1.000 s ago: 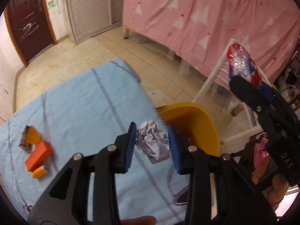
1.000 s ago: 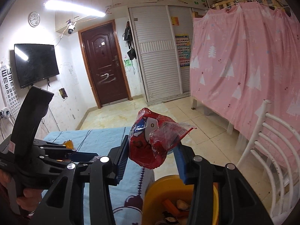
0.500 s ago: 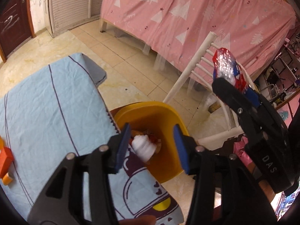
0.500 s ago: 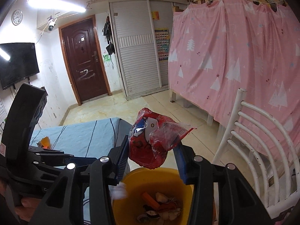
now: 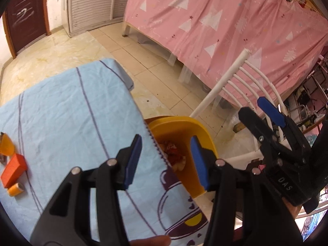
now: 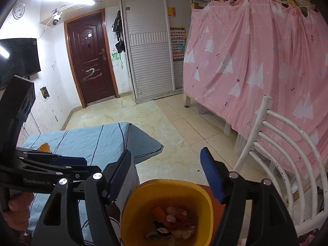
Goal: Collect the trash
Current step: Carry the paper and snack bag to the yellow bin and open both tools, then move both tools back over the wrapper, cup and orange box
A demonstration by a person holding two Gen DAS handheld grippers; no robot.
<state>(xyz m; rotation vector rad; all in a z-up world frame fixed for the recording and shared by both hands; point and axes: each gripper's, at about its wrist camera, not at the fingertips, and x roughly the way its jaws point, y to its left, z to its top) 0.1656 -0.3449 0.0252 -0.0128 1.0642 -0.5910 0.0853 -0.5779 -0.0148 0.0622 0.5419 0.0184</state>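
A yellow bin [image 6: 202,196] stands on the floor beside the blue-clothed table [image 5: 61,123]; it holds several pieces of trash [image 6: 174,223], among them red wrapper bits [image 5: 171,151]. My left gripper [image 5: 166,162] is open and empty over the table's edge and the bin [image 5: 196,129]. My right gripper [image 6: 166,176] is open and empty just above the bin; it also shows in the left wrist view [image 5: 264,108]. An orange box [image 5: 13,170], a small orange cylinder [image 5: 15,188] and an orange peel [image 5: 6,147] lie on the table's left side.
A white slatted chair [image 6: 287,153] stands right of the bin. A pink curtain [image 6: 256,71] hangs behind it. Tiled floor [image 6: 164,123] runs to a dark door [image 6: 90,57] and a louvred wardrobe [image 6: 151,47]. A TV [image 6: 18,61] hangs on the left wall.
Both grippers opened. The crumpled paper left the left gripper and the red wrapper left the right gripper; both dropped into the yellow bin.
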